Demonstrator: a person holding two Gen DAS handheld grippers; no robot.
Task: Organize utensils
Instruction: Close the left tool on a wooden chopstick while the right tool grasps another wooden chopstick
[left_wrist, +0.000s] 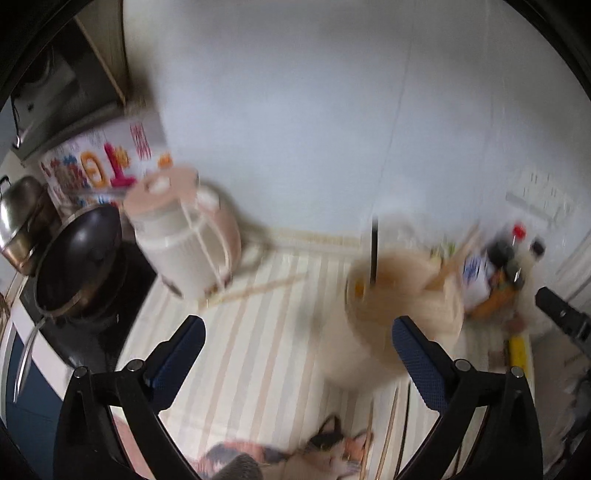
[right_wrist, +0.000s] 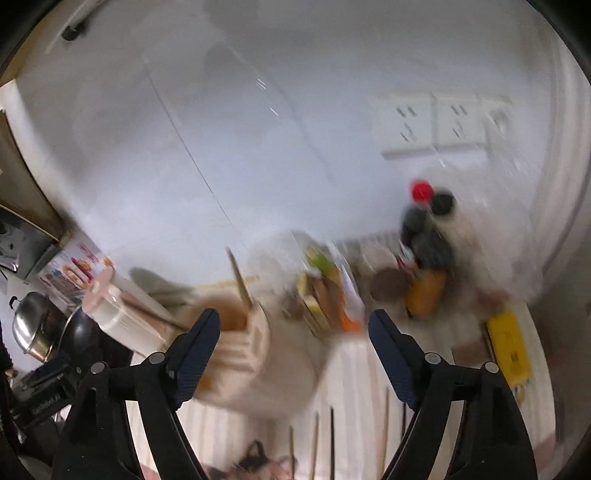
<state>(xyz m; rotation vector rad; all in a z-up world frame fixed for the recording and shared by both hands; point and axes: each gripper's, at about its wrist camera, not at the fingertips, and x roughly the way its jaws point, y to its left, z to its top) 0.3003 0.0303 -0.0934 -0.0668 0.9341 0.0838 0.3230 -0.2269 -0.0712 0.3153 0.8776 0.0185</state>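
The picture is smeared. In the left wrist view a beige utensil holder (left_wrist: 402, 299) stands on the striped mat (left_wrist: 258, 350), with a black chopstick (left_wrist: 374, 254) and wooden ones sticking out of it. My left gripper (left_wrist: 298, 323) is open just in front of it, nothing between its fingers. Loose chopsticks (left_wrist: 258, 288) lie beyond on the mat, and more (left_wrist: 388, 435) near the bottom edge. In the right wrist view the holder (right_wrist: 243, 339) sits behind the left finger of my open right gripper (right_wrist: 294, 315). Several chopsticks (right_wrist: 314, 443) lie on the mat below it.
A white and pink cooker (left_wrist: 181, 240), a dark wok (left_wrist: 81, 258) and a steel pot (left_wrist: 18, 218) crowd the left. Bottles (right_wrist: 428, 236) and packets (right_wrist: 325, 291) stand at the back right, a yellow pack (right_wrist: 509, 343) beside them. Wall sockets (right_wrist: 443, 125) are above.
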